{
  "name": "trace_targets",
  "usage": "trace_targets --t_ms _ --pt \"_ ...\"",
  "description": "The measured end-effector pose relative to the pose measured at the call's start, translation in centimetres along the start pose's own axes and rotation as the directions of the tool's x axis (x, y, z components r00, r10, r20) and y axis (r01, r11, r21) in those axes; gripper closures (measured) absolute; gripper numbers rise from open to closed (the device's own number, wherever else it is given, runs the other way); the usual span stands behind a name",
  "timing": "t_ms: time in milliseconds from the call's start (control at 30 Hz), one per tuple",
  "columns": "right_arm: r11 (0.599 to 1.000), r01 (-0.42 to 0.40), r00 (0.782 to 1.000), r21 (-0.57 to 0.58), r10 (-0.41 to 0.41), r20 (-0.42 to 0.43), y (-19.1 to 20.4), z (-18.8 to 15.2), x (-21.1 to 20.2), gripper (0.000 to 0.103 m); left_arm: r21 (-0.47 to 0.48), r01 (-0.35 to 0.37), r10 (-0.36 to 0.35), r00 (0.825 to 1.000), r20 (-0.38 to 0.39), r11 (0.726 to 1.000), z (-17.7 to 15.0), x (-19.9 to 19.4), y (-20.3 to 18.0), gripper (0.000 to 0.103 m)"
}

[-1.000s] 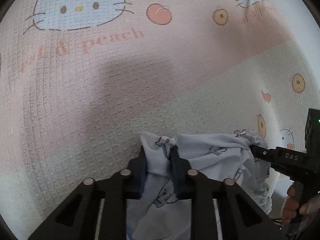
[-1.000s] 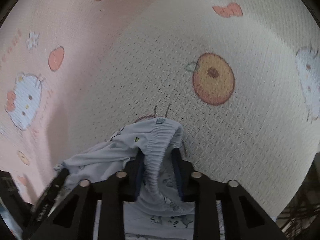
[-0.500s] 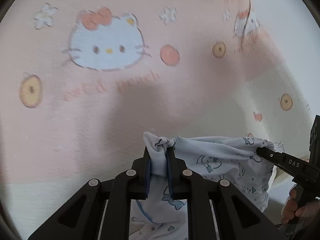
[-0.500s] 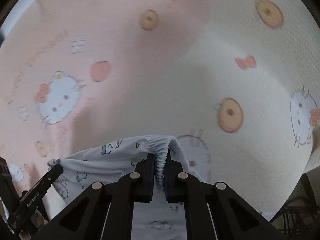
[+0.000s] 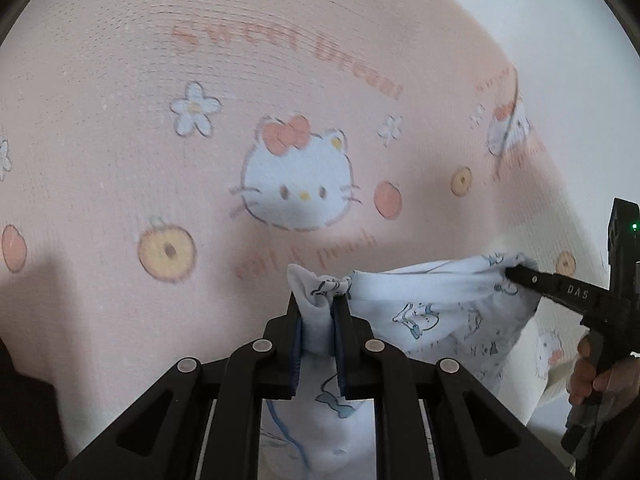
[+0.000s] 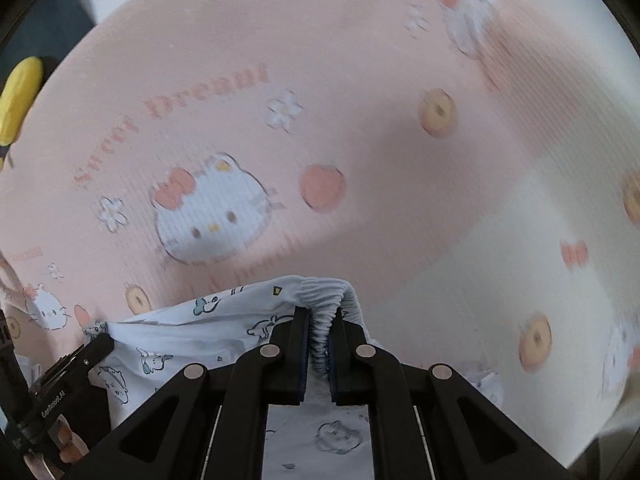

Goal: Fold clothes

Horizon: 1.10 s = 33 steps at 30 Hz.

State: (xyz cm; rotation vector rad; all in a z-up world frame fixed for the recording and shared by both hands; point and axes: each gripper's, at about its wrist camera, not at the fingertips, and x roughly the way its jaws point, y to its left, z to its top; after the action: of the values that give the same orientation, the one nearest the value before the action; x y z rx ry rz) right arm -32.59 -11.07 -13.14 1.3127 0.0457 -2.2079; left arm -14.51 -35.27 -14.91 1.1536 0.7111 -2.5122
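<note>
A pale blue printed garment [image 5: 432,304] is held up above the pink part of the bedsheet [image 5: 120,160], stretched between the two tools: the left gripper [image 5: 320,312] is clamped on a bunched corner of cloth, and the right gripper [image 6: 319,332] is closed on the gathered elastic waistband [image 6: 324,292]. The fabric is judged light, soft and limp, best gripped at the waistband edge, as here. Its held edge runs left to right, with the rest hanging towards the sheet's near edge.

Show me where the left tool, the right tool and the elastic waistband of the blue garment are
left tool [image 5: 318,322], left wrist view, gap between its fingertips, pinching cloth.
right tool [image 6: 319,332], right wrist view, gap between its fingertips.
elastic waistband [image 6: 324,289], right wrist view, gathered ribbing just above the fingertips.
</note>
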Motion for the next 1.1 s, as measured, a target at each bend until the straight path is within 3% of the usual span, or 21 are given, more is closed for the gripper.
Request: trace_targets --t_ms 67,133,167,200,233,300,400,700,900,1100 --pt "1.000 -0.006 1.000 -0.031 0.006 0.010 1.6 1.4 0.5 0.097 -0.050 0.041 -0.040 0.999 0.012 0.998 1.3 -0.2 1.1 0.092" --pt "0.998 -0.011 1.000 -0.062 0.012 0.016 2.7 2.4 0.7 0.085 -0.126 0.121 -0.124 0.992 -0.009 0.985 2.3 0.0 2.3 0.085" --pt "0.997 -0.013 1.000 -0.077 0.015 0.020 3.3 2.9 0.8 0.060 -0.160 0.135 -0.140 0.990 -0.023 0.978 2.7 0.2 2.8 0.080" --pt "0.997 -0.013 1.000 -0.077 0.015 0.023 3.4 3.1 0.6 0.040 -0.188 0.128 -0.138 0.990 -0.037 0.974 2.9 0.3 3.2 0.063" --pt "0.997 -0.013 1.000 -0.072 0.014 0.024 3.4 3.2 0.5 0.035 -0.215 0.121 -0.135 0.989 -0.051 0.969 3.1 0.5 3.5 0.044" --pt "0.998 -0.018 1.000 -0.059 0.019 0.022 3.0 3.2 0.2 0.035 -0.235 0.107 -0.119 0.992 -0.040 0.966 3.0 0.4 3.9 0.037" --pt "0.999 -0.037 0.999 -0.038 0.037 0.008 2.1 2.9 -0.4 0.035 -0.248 0.090 -0.097 0.995 -0.014 0.964 2.6 0.2 4.1 0.037" --pt "0.999 -0.040 0.999 0.036 0.040 -0.004 -1.1 0.9 -2.8 0.035 -0.255 0.111 -0.117 0.993 -0.010 0.961 0.2 -0.9 2.6 0.037" --pt "0.996 -0.072 0.996 0.055 0.069 0.051 -2.9 -2.3 -5.2 0.034 -0.262 0.119 -0.124 0.992 -0.005 0.958 -1.6 -1.9 1.7 0.037" --pt "0.971 -0.162 0.986 0.175 0.153 0.065 -5.7 -7.2 -5.7 0.034 -0.264 0.095 -0.102 0.995 -0.014 0.960 -4.6 -3.1 1.4 0.037"
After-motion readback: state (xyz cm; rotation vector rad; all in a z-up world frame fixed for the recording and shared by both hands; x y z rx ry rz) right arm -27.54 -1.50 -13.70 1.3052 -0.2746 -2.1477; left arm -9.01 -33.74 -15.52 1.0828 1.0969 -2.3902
